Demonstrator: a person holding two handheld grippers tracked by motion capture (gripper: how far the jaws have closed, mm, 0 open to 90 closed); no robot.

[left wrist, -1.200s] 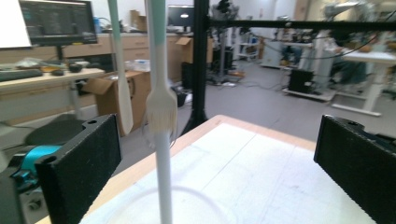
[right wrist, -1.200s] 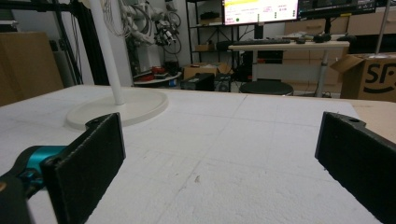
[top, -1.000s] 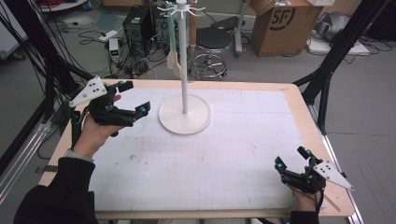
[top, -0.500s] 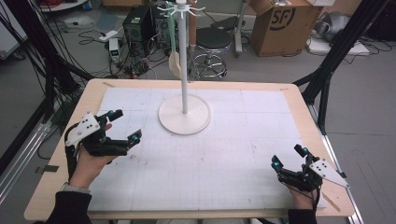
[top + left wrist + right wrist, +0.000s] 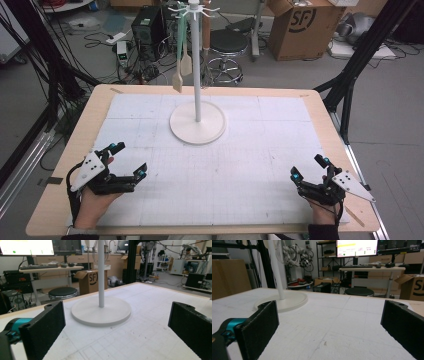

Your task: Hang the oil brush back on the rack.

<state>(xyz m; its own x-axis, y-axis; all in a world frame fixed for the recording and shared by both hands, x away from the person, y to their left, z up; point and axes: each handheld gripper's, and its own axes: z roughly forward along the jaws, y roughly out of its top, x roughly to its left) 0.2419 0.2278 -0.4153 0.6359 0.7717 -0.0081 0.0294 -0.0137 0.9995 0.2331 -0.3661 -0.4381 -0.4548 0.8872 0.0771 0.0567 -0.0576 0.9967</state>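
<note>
Having drawn back toward the near edge of the counter [image 5: 60, 210] since the earlier frames, left gripper [image 5: 131, 161] now resting low at the near left corner, jaws standing wide apart and holding nothing. Right gripper [image 5: 309, 167] lying near the near right corner, jaws likewise spread and empty.

Standing upright ahead of both pairs of jaws, well apart from them: white stand [image 5: 197, 120], long axis vertical, pole rising from a round base at the middle far part of the counter. Hanging from its top hooks, two wooden spatulas [image 5: 182, 70], blades pointing down.

Lying between the jaws and the stand, a broad stretch of white mat [image 5: 225, 175], bare and open, with wooden counter margin showing at both sides.

Seen from the high view, hooks and spatulas; seen from the left gripper view, base [image 5: 101, 311] and lower pole centred between the jaws; seen from the right gripper view, base [image 5: 287, 301] sitting toward the left jaw.
</note>
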